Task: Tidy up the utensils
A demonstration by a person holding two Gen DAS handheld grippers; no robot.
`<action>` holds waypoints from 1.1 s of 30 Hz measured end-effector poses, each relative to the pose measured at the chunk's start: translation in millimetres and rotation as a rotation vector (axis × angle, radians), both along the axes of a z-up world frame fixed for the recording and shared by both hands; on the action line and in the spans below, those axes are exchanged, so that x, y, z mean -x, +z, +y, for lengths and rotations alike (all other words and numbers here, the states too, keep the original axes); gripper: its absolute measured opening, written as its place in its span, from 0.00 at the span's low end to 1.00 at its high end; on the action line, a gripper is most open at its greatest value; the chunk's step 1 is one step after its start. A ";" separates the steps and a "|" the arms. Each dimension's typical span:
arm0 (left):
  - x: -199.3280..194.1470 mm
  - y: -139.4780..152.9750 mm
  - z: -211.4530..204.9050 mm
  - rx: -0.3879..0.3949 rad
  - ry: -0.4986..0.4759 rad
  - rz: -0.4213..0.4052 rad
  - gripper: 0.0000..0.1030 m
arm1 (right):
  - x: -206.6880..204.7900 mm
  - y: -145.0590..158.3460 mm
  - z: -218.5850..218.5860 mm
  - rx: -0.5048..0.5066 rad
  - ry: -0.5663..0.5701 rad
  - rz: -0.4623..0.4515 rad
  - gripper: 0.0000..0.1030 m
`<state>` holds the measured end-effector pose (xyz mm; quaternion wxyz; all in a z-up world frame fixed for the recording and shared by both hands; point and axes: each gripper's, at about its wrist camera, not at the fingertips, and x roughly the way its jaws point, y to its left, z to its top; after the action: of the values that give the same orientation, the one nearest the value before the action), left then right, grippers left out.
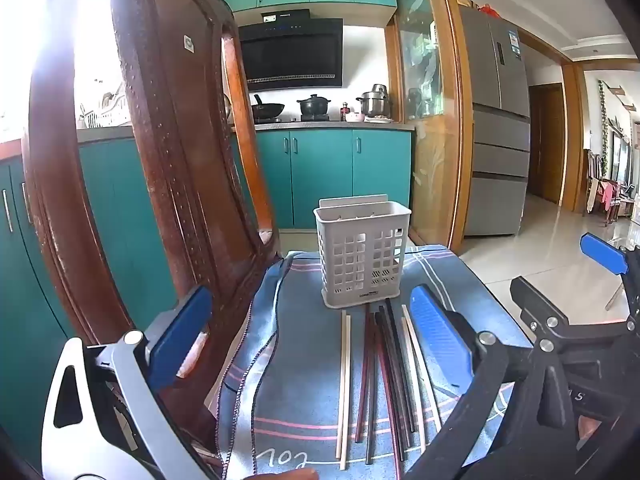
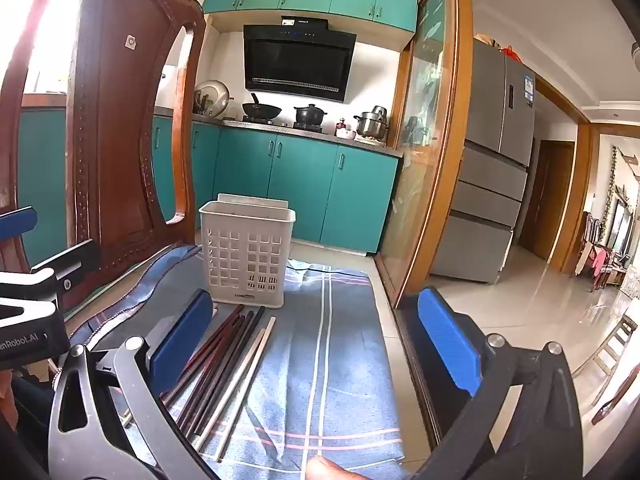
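Note:
A white slotted utensil holder stands upright at the far end of a blue plaid cloth; it also shows in the right wrist view. Several chopsticks, pale, dark red and black, lie side by side on the cloth in front of it, also in the right wrist view. My left gripper is open above the chopsticks, holding nothing. My right gripper is open and empty over the cloth, to the right of the chopsticks.
A carved wooden chair back rises at the left edge of the cloth. The right gripper's body sits just right of the left one. Teal kitchen cabinets, a glass sliding door and a fridge stand beyond.

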<state>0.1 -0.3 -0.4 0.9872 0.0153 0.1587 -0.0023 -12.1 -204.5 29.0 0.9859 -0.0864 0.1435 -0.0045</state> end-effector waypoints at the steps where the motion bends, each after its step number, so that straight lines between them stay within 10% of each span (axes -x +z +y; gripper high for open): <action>1: -0.1 -0.3 -0.2 -0.004 0.000 0.001 0.97 | 0.3 0.3 0.4 0.001 -0.001 -0.008 0.98; 33: -4.2 -1.6 -3.5 -0.036 0.005 0.007 0.97 | 5.2 2.0 -6.0 -0.018 -0.017 -0.027 0.97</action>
<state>4.4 -3.7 -2.0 0.9862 0.0324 0.1623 0.0029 -17.3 -210.4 31.0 0.9884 -0.0760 0.1311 -0.0129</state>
